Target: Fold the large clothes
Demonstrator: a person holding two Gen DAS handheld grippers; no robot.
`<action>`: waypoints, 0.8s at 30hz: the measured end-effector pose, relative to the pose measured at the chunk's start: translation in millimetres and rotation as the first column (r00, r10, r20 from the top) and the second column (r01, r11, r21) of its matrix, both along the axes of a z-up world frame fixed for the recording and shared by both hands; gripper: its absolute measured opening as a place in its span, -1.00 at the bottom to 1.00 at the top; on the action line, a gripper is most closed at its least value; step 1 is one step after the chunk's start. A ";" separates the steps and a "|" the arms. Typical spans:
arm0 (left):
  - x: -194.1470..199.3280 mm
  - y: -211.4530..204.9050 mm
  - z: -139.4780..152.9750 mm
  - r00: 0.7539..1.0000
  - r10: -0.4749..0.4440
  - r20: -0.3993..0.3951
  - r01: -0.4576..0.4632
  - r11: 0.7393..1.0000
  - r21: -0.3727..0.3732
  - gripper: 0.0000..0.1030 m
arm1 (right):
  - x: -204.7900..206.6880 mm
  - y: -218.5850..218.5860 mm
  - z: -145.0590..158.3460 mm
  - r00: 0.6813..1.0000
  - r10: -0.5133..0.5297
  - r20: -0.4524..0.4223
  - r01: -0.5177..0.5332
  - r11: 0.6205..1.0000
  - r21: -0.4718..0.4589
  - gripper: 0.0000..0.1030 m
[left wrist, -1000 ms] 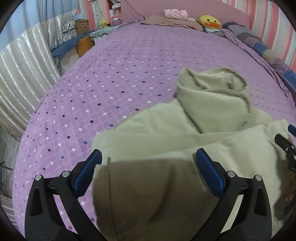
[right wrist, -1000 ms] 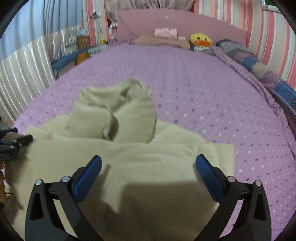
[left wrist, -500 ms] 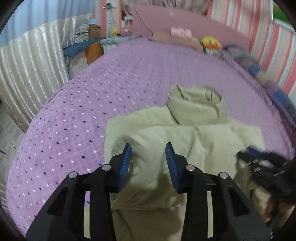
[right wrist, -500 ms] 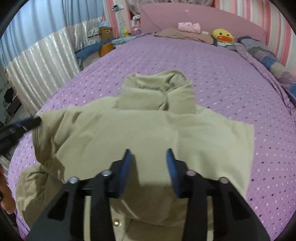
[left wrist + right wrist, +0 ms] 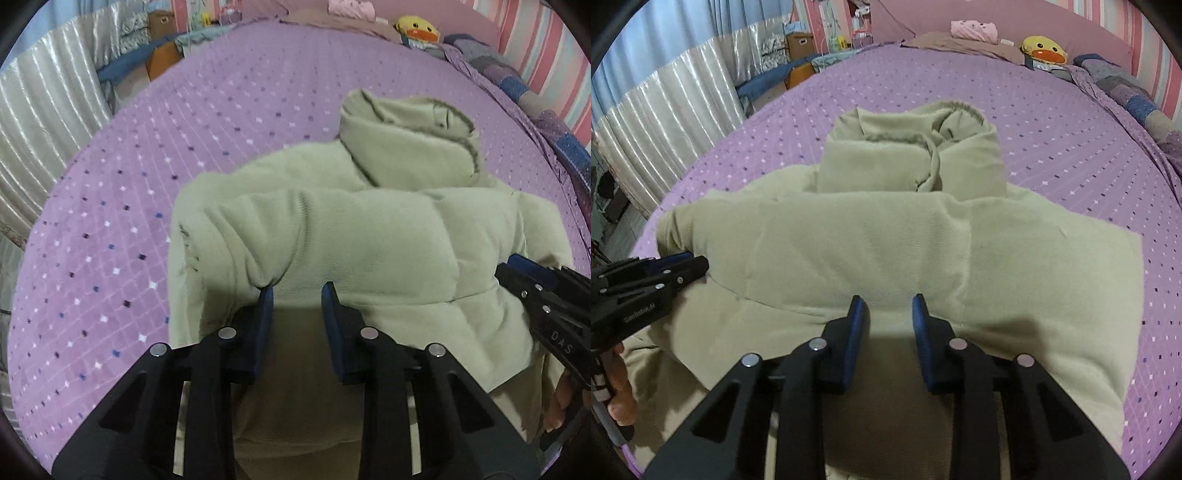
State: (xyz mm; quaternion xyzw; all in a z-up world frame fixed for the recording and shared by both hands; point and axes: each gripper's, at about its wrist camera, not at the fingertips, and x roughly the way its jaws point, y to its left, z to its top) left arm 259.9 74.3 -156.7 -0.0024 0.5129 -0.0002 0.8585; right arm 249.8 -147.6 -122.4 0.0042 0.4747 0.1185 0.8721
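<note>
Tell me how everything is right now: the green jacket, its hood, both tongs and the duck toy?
jacket: lying on the purple bed, near edge lifted into a fold.
hood: bunched up at the far end.
left tongs: just been closing, pinching jacket fabric.
right tongs: just been closing, pinching jacket fabric.
duck toy: sitting at the head of the bed.

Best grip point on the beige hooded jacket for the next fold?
Judging by its pose, grip the near folded edge of the beige hooded jacket, coming from the near side. The bulky hood lies at the far end, while the near edge is a thin doubled layer jaws can pinch.
</note>
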 end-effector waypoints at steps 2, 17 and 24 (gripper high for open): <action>3.7 -3.0 -10.5 1.000 -0.011 -0.011 0.011 1.000 0.013 -0.46 | 5.5 1.2 -8.0 1.000 -0.008 -0.012 0.008 1.000 -0.002 -0.47; 18.3 -7.1 -8.5 0.998 -0.031 -0.055 0.033 0.999 0.030 -0.47 | -6.4 -18.1 12.0 0.998 -0.057 0.042 0.053 0.995 0.081 -0.48; 11.8 2.2 37.8 0.999 0.004 0.040 -0.004 1.000 0.019 -0.37 | -4.6 -90.3 51.1 0.977 -0.186 0.099 0.181 0.982 0.061 -0.47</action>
